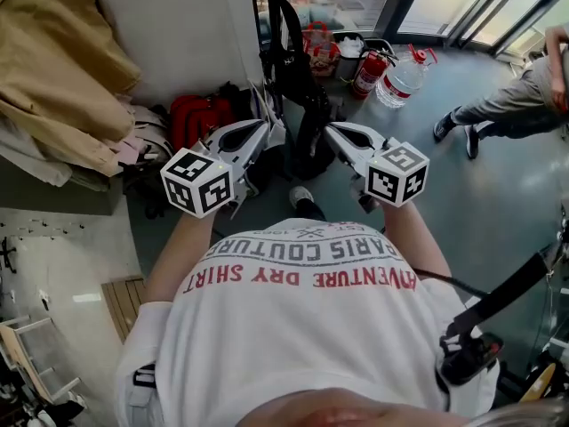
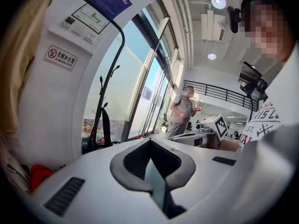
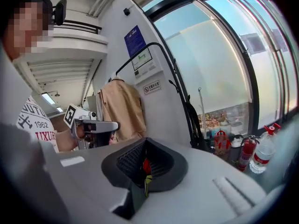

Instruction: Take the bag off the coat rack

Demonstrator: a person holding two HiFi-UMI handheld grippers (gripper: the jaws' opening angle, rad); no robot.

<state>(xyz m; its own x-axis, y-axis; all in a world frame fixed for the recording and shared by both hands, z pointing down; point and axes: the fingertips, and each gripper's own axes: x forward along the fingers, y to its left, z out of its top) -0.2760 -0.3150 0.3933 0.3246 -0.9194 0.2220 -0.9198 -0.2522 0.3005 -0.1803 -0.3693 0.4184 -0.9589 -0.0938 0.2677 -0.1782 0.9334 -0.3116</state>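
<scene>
While black bag (image 1: 308, 105) hangs on coat rack (image 1: 268, 25) | L gripper (image 1: 264, 124) jaws closed, empty | R gripper (image 1: 332, 130) jaws closed, empty

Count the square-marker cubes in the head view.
2. The left cube sits on the left gripper, left of centre; the right cube on the right gripper, right of centre. None looks hidden.

coat rack (image 1: 264, 16): top cut off by upper edge | bystander (image 1: 511, 105): cropped at right edge (only legs and an arm show) | wall sign (image 2: 60, 57): print too small to read | tan coat (image 1: 53, 69): cut by left edge
</scene>
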